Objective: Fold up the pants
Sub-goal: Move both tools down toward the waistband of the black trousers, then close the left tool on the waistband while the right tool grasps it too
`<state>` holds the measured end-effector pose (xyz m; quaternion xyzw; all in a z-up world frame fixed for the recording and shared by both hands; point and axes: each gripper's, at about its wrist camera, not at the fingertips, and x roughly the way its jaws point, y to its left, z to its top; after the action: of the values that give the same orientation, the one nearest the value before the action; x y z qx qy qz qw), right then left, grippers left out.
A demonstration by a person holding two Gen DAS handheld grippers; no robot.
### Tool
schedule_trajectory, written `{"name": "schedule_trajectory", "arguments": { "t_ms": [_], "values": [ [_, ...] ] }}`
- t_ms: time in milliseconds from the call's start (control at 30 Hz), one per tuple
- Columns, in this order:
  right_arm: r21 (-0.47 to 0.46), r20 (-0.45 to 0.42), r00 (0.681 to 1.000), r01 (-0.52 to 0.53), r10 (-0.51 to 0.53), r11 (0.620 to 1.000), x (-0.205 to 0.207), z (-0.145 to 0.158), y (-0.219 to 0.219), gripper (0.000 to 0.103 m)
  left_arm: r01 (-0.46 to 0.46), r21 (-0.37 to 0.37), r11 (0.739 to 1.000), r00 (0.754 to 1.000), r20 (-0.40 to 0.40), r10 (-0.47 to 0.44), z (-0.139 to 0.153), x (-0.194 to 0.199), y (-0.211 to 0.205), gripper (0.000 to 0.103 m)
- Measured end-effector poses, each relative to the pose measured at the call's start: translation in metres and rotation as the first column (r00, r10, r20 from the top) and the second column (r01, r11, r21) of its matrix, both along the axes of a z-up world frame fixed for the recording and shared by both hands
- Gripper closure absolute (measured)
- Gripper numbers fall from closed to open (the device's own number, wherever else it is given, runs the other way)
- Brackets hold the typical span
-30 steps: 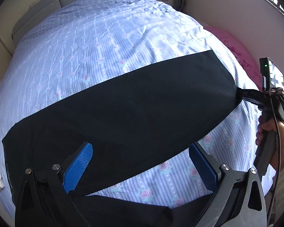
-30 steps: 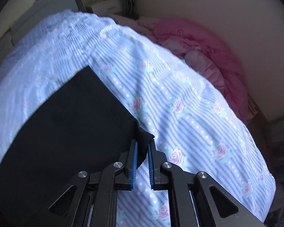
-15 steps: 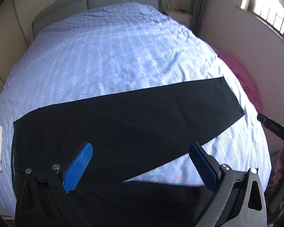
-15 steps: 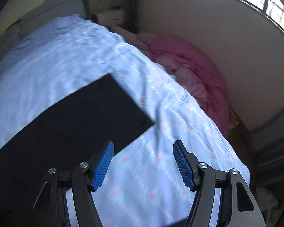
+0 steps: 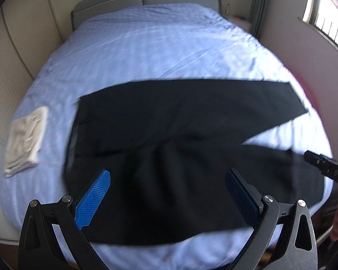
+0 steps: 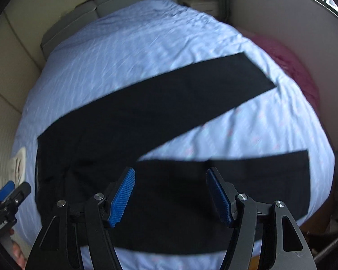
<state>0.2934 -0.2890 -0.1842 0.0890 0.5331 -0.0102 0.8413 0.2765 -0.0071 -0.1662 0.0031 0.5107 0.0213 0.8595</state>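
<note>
Item: black pants (image 5: 180,135), spread flat on the blue bedsheet (image 5: 157,45), waistband at the left, two legs splayed rightward in a V, far leg smooth, near leg rumpled by the crotch. Step, as judged: layout done, first fold pending. Left gripper (image 5: 166,195) and right gripper (image 6: 170,194) hang above, tongs apart and empty; next, pinch one leg's hem and waist corner, lay it over the other.

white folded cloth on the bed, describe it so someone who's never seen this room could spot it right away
Start at the big bed with the light blue sheet. Black pants are spread across its near half. Just past their waistband end, beside the left edge of the bed, lies the white folded cloth: a small pale stack, the only white item on the sheet.
</note>
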Motion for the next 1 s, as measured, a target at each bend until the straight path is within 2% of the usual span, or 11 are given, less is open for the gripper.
{"name": "schedule_trajectory", "arguments": {
  "t_ms": [67,233,333,400,567,733,833,900,1000],
  "values": [
    [-0.011,-0.019,0.999,-0.037,0.037,0.999,-0.023,-0.008,0.035,0.037,-0.012,0.001,1.000,1.000,-0.028,0.012,-0.005,-0.023,0.033,0.000],
    [0.018,-0.078,0.996,-0.039,0.040,0.999,-0.064,-0.029,0.086,0.037,-0.044,-0.001,0.999,0.995,-0.089,0.044,-0.024,-0.065,0.095,0.000],
    [0.034,-0.129,0.989,-0.062,0.066,0.998,-0.085,-0.047,0.114,0.037,-0.101,-0.009,0.995,0.983,-0.158,0.098,-0.045,-0.086,0.127,0.000],
    [0.020,-0.176,0.981,-0.084,0.086,0.996,-0.096,-0.058,0.127,0.037,-0.145,-0.040,0.989,0.966,-0.222,0.133,-0.065,-0.096,0.144,0.000],
    [0.022,-0.252,0.951,-0.177,0.176,0.984,-0.107,-0.090,0.149,0.037,-0.223,-0.122,0.967,0.933,-0.315,0.175,-0.103,-0.110,0.162,0.000],
    [0.023,-0.297,0.928,-0.231,0.227,0.973,-0.103,-0.125,0.165,0.038,-0.272,-0.168,0.947,0.911,-0.361,0.198,-0.136,-0.107,0.158,0.000],
    [0.028,-0.304,0.920,-0.250,0.246,0.968,-0.097,-0.136,0.174,0.038,-0.340,-0.212,0.916,0.882,-0.410,0.232,-0.160,-0.101,0.156,0.002],
    [0.024,-0.308,0.915,-0.267,0.261,0.964,-0.095,-0.143,0.179,0.038,-0.419,-0.272,0.866,0.853,-0.445,0.273,-0.175,-0.099,0.160,0.002],
    [0.030,-0.317,0.905,-0.289,0.283,0.957,-0.094,-0.148,0.184,0.038,-0.502,-0.303,0.810,0.819,-0.467,0.334,-0.192,-0.094,0.161,0.003]
  ]
}}
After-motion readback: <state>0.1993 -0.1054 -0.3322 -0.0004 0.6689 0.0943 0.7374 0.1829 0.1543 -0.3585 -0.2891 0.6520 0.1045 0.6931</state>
